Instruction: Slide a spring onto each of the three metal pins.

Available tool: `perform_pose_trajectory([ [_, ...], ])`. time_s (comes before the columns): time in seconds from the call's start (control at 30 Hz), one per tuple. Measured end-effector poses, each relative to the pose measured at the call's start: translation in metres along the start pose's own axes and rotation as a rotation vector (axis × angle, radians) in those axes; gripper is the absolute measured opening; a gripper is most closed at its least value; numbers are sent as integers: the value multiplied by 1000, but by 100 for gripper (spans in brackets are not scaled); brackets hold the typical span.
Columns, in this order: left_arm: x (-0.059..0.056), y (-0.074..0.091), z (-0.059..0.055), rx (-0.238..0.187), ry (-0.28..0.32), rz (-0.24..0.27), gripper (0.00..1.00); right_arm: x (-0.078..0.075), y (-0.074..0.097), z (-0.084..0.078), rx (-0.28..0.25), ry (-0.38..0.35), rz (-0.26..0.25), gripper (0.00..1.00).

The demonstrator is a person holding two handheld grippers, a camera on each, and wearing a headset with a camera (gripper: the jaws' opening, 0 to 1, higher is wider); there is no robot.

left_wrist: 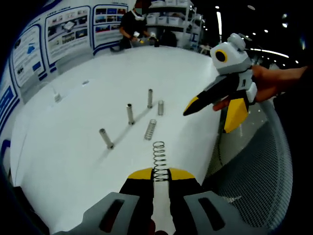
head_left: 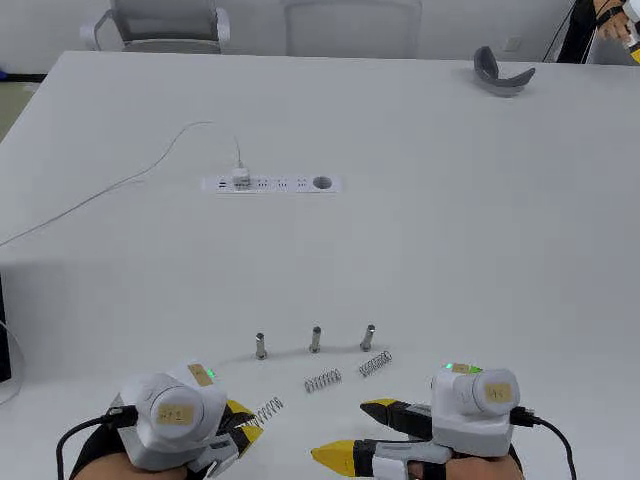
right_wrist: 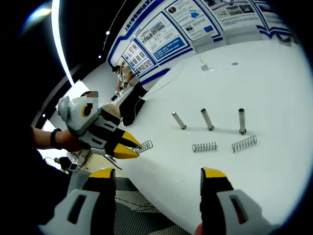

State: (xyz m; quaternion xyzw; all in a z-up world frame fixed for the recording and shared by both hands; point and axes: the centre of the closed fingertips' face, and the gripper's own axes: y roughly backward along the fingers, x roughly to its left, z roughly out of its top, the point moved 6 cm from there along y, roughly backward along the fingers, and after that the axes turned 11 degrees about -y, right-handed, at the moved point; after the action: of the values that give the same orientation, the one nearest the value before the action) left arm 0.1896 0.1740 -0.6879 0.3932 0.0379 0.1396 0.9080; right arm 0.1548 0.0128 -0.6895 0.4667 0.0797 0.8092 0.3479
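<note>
My left claw (head_left: 243,420) is closed on the near end of the first spring (head_left: 268,408), which pokes forward from between the yellow tips, low over the near left part of the white desk (head_left: 450,230). My right claw (head_left: 358,432) is open, its two yellow-tipped jaws spread wide apart, hovering by the near edge to the right of the left one. Beyond both claws three metal pins stand upright in a row: the left pin (head_left: 261,346), the middle pin (head_left: 316,339) and the right pin (head_left: 367,337), each of them bare. The second spring (head_left: 322,380) lies flat on the desk just nearer than the middle pin, and the third spring (head_left: 375,363) lies flat just nearer than the right pin. Farther back sits a white power strip (head_left: 272,184) with a plug in it and a white cable (head_left: 120,185) trailing off to the left. A grey curved object (head_left: 500,72) rests at the far right.
</note>
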Motion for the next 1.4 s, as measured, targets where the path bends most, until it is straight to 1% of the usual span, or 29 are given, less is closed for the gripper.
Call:
perform_pose_trajectory([
  [0.1,-6,-1,8,-10,-27,-18,10,4,-2,2,-5,-24,31,68],
  [0.23,-11,-2,18,-27,-50,-33,10,7,-5,3,-6,-35,55,63],
  [0.37,-16,-3,28,-46,-68,-50,10,14,-10,5,-12,-35,97,55],
  [0.5,-21,-3,34,-60,-92,-62,10,17,-15,8,-14,-55,129,51],
  [0.57,-23,-3,36,-65,-91,-70,10,19,-16,9,-20,-59,143,48],
  [0.6,-24,-4,35,-66,-90,-71,10,20,-16,10,-22,-70,155,44],
  [0.67,-27,-4,35,-65,-93,-79,10,23,-16,11,-33,-80,196,34],
  [0.7,-28,-4,35,-66,-96,-80,10,24,-16,11,-39,-83,203,31],
  [0.83,-30,-4,36,-72,-101,-88,10,24,-16,11,-34,-91,204,29],
  [0.97,-31,-3,36,-75,-105,-94,10,24,-16,12,-32,-100,214,24],
  [1.07,-31,-3,37,-78,-116,-99,10,26,-13,15,-42,-117,244,18],
  [1.13,-31,-2,37,-80,-121,-101,10,27,-12,17,-44,-131,257,17],
  [1.33,-29,-3,44,-92,-149,-111,10,32,-12,18,-29,-110,266,16],
  [1.4,-29,-3,47,-100,-160,-122,10,33,-12,20,-26,-99,263,14],
])
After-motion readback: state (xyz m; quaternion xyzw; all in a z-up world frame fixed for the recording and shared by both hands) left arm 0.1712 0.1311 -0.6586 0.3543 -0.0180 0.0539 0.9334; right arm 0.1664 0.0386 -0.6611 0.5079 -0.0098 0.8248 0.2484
